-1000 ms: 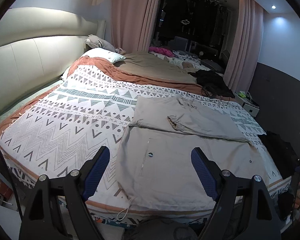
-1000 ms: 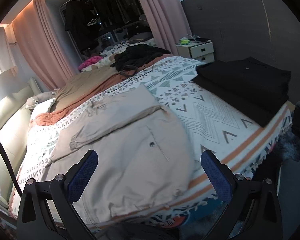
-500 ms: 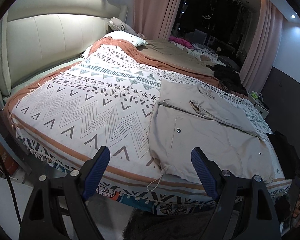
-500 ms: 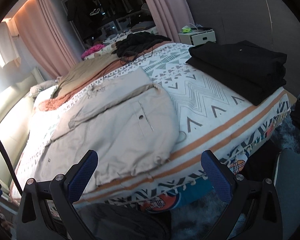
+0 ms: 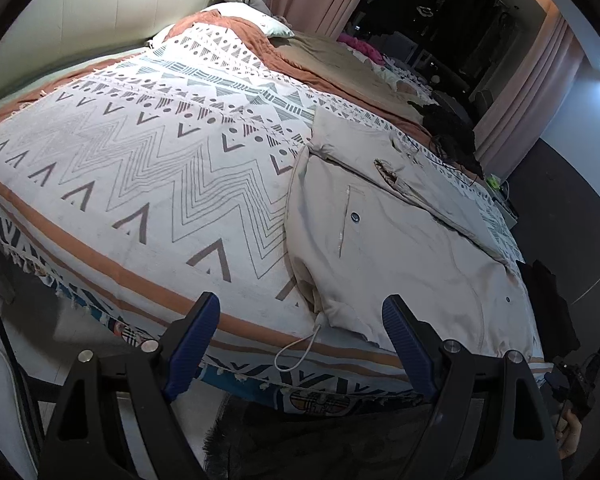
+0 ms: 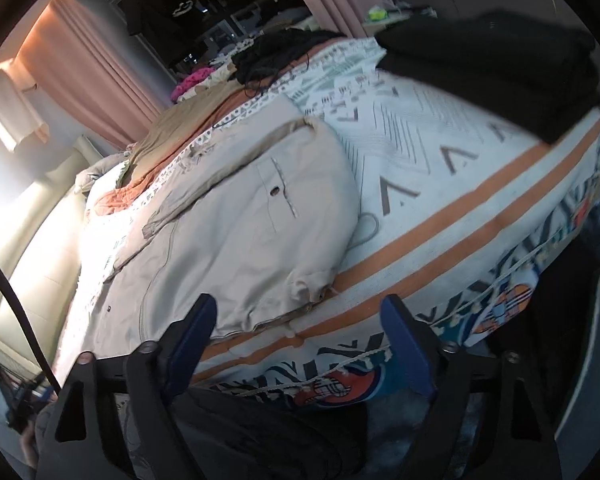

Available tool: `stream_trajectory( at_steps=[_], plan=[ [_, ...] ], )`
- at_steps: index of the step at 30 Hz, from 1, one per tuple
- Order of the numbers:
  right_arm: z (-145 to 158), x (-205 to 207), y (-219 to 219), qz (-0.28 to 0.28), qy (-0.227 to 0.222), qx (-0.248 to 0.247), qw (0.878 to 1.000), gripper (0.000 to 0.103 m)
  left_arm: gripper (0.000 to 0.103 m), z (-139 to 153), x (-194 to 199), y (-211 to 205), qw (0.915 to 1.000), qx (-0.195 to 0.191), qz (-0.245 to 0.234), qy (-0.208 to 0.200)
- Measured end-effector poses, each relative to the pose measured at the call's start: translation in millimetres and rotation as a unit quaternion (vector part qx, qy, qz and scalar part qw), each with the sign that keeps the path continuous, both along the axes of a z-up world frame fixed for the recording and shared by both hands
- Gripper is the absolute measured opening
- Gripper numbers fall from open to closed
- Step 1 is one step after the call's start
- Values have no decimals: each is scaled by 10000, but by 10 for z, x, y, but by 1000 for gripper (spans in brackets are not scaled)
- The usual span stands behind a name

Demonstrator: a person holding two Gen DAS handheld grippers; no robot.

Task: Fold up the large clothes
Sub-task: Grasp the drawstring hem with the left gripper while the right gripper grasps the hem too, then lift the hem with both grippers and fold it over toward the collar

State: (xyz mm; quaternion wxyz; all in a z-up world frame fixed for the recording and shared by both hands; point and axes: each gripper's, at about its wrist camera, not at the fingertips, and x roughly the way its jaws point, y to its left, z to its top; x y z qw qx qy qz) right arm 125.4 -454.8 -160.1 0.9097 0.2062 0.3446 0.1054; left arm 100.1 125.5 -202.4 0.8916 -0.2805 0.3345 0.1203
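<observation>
Claws, two: left claw (image 5: 300, 332) released, right claw (image 6: 298, 330) just narrowing, empty, before one beige jacket (image 5: 400, 248).

left claw (image 5: 300, 334): wide, empty | right claw (image 6: 298, 332): just narrowing, empty

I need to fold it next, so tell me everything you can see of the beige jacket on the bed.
The beige jacket lies flat near the foot edge of the patterned bedspread. It looks like thin woven cloth. A sleeve is folded across its upper part, its brown-lined cuff showing. A pocket flap with a dark snap sits on its body, and a white drawcord trails from the gathered hem over the bed's edge. Neither gripper touches it.
</observation>
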Motion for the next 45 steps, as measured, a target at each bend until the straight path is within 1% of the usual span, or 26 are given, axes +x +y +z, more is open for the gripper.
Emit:
stream_trajectory(
  at_steps=[2, 4, 5, 6, 8, 10, 12, 14, 16, 18, 21, 25, 27, 29, 31, 33, 37, 39, 40, 41, 42, 43, 44, 45],
  plan=[
    [-58, 94, -14, -6, 76, 106, 9999, 77, 84, -74, 101, 2, 10000, -67, -59, 29],
    [-116, 191, 9, 47, 131, 210, 9997, 74, 80, -136, 197, 10, 9998, -159, -125, 48],
    [-142, 255, 24, 81, 171, 249, 9995, 71, 75, -166, 244, 18, 9996, -200, -162, 72],
    [-169, 316, 28, 124, 206, 287, 9993, 69, 72, -204, 305, 19, 9994, -249, -204, 105],
    [-229, 406, 55, 181, 251, 362, 9989, 65, 71, -264, 414, 40, 9989, -341, -286, 144],
    [-261, 502, 57, 231, 289, 455, 9983, 64, 69, -333, 546, 46, 9982, -436, -384, 174],
    [-297, 619, 39, 271, 338, 548, 9976, 64, 63, -399, 671, 66, 9972, -553, -457, 223],
    [-332, 723, 13, 246, 441, 619, 9968, 64, 60, -468, 790, 92, 9962, -657, -492, 306],
    [-369, 790, 11, 264, 483, 803, 9952, 64, 60, -542, 900, 134, 9950, -780, -495, 376],
    [-400, 854, -23, 334, 476, 1132, 9919, 64, 59, -606, 977, 170, 9938, -914, -479, 413],
    [-473, 948, -28, 395, 521, 1276, 9897, 64, 55, -683, 1075, 227, 9920, -1105, -472, 389],
    [-573, 1068, -25, 479, 518, 1466, 9867, 64, 55, -752, 1141, 280, 9886, -1410, -456, 268],
    [-614, 1133, -1, 573, 546, 1570, 9844, 64, 55, -757, 1161, 273, 9872, -1481, -533, 248],
    [-660, 1183, 35, 691, 574, 1581, 9833, 64, 55, -768, 1162, 254, 9849, -1585, -651, 236],
    [-705, 1216, 84, 932, 617, 1654, 9799, 64, 54, -784, 1138, 208, 9821, -1688, -790, 254],
    [-736, 1227, 103, 1045, 621, 1610, 9794, 64, 52, -788, 1117, 151, 9802, -1732, -919, 290],
    [-781, 1373, 59, 959, 631, 1700, 9787, 64, 52, -803, 1155, 112, 9801, -1723, -939, 300],
    [-771, 1429, 95, 866, 624, 1636, 9807, 64, 52, -821, 1236, 89, 9796, -1747, -959, 255],
    [-761, 1459, 114, 812, 600, 1551, 9827, 64, 51, -823, 1280, 67, 9805, -1695, -953, 271],
    [-749, 1461, 141, 763, 572, 1477, 9844, 64, 43, -821, 1308, 56, 9819, -1629, -912, 314],
    [-751, 1479, 155, 714, 551, 1429, 9856, 62, 35, -819, 1332, 43, 9829, -1590, -851, 371],
    [-752, 1517, 190, 642, 547, 1357, 9872, 53, 31, -825, 1344, 47, 9832, -1593, -792, 399],
    [-759, 1531, 201, 584, 572, 1304, 9881, 40, 19, -831, 1343, 54, 9837, -1592, -712, 437],
    [-775, 1550, 187, 497, 621, 1269, 9887, 31, 17, -844, 1328, 69, 9837, -1621, -621, 461]
  ],
)
